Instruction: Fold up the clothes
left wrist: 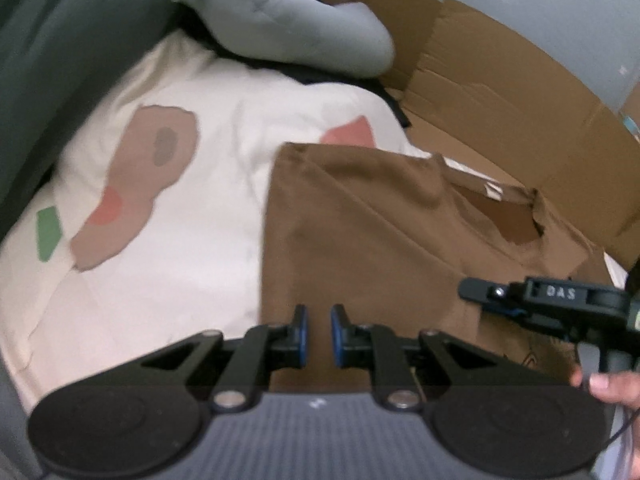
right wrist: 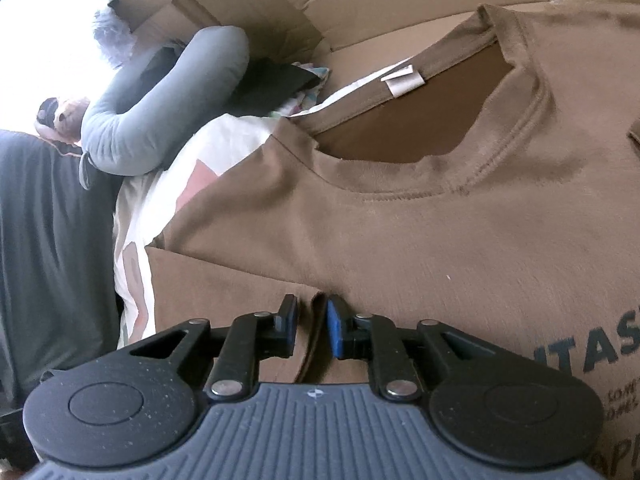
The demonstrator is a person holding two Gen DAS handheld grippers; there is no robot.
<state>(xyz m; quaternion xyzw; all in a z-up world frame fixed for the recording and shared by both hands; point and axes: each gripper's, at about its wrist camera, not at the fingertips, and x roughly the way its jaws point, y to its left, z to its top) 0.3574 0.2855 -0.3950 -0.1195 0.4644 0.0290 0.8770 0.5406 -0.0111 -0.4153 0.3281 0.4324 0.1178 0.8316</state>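
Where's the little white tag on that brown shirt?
In the right wrist view the white tag sits upper middle, inside the back of the brown shirt's collar, right of the grey pillow.

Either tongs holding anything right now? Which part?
Nothing looks gripped. The right tongs stand slightly apart, with a folded edge of the brown T-shirt between them, apparently unpinched. The gap in the left tongs is empty.

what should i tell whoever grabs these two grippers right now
Left gripper: jaws slightly apart, nothing between them, over the brown t-shirt.
Right gripper: jaws slightly apart around a folded edge of the shirt, pads not clearly pressing.
Shirt lies print side up, collar away from the grippers, partly on the patterned cream bedding beside a cardboard box.
Done: one side appears folded in.
Left: remaining folds.
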